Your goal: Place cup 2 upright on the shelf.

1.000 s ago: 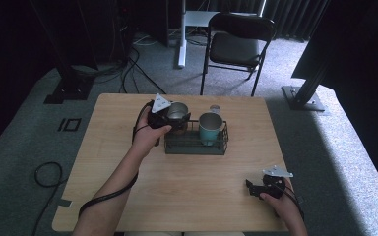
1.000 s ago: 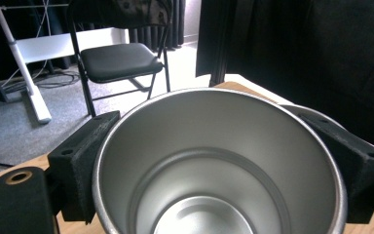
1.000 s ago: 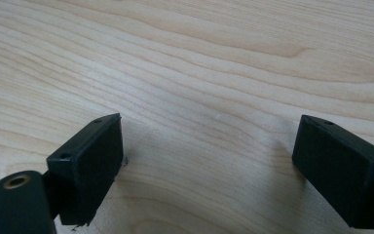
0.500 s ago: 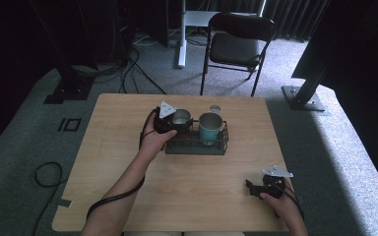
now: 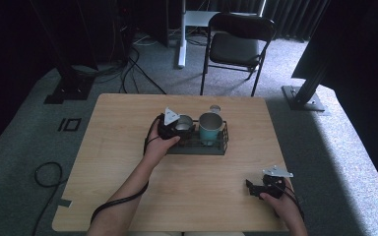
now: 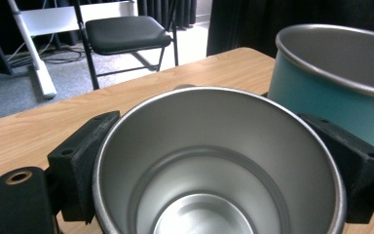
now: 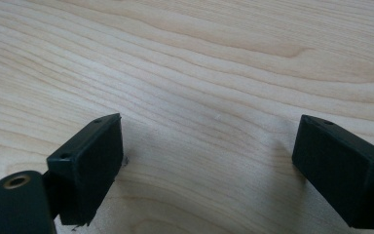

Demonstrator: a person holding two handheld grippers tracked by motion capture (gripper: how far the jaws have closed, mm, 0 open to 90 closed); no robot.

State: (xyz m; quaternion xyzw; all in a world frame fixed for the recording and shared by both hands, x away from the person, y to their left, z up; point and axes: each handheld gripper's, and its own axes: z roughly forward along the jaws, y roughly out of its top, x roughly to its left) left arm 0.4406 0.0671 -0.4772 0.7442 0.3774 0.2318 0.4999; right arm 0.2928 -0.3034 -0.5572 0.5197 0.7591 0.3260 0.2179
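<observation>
Over the wire rack (image 5: 197, 146), left gripper (image 5: 177, 129) seemingly clamps steel cup (image 6: 214, 161)

Steel cup's (image 6: 214, 161) base below the left view's edge; teal cup (image 6: 341, 83) cropped at right.

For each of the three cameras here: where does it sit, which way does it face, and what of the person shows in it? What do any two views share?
High view: above the person's side, looking forward and down on the table; both forearms, left gripper and right gripper show.
Left gripper view: rides the left gripper, looking toward the chair; its jaws flank the steel cup.
Right gripper view: rides the right gripper, facing down at bare tabletop; its jaws stand apart.
Shared: high and left gripper views both show the steel cup, the teal cup and the chair.
</observation>
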